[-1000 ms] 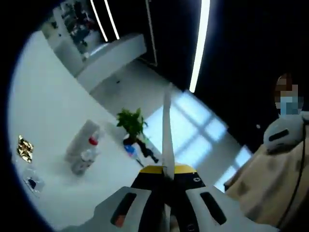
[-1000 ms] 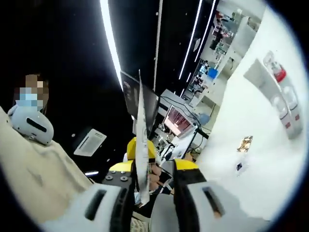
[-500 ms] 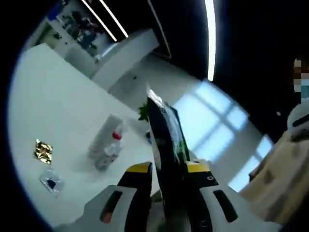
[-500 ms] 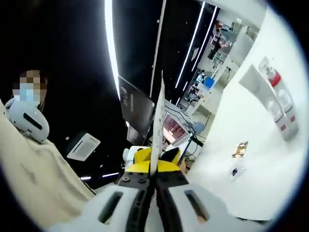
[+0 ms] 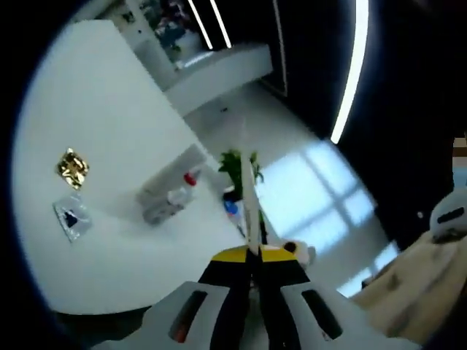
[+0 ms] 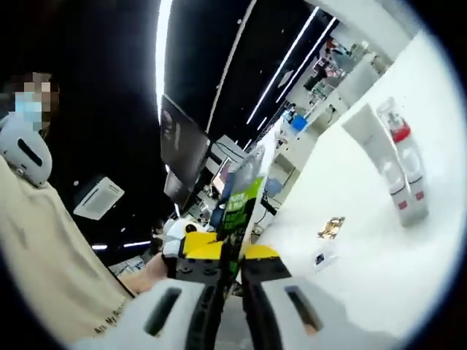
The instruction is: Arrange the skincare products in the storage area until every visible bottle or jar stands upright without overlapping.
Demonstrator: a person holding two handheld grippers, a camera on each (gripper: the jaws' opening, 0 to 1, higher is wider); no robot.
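Note:
My left gripper is shut on a thin flat packet, which I see edge-on rising from the yellow fingertips. My right gripper is shut on a flat packet with a green and dark printed face. I cannot tell whether both hold the same packet. On the white table lies a clear holder with small bottles, one of them red-capped. The same holder sits far right in the right gripper view. A gold sachet and a clear packet lie nearby on the table.
A green plant and a blue item stand just past the table's edge. A person in beige clothing is at the right, and beige clothing is at the left in the right gripper view. Shelves and screens lie behind.
Both views have swung and rolled with the hands. In the left gripper view the packet turned from broadside to edge-on; in the right gripper view it turned from edge-on to showing its printed face.

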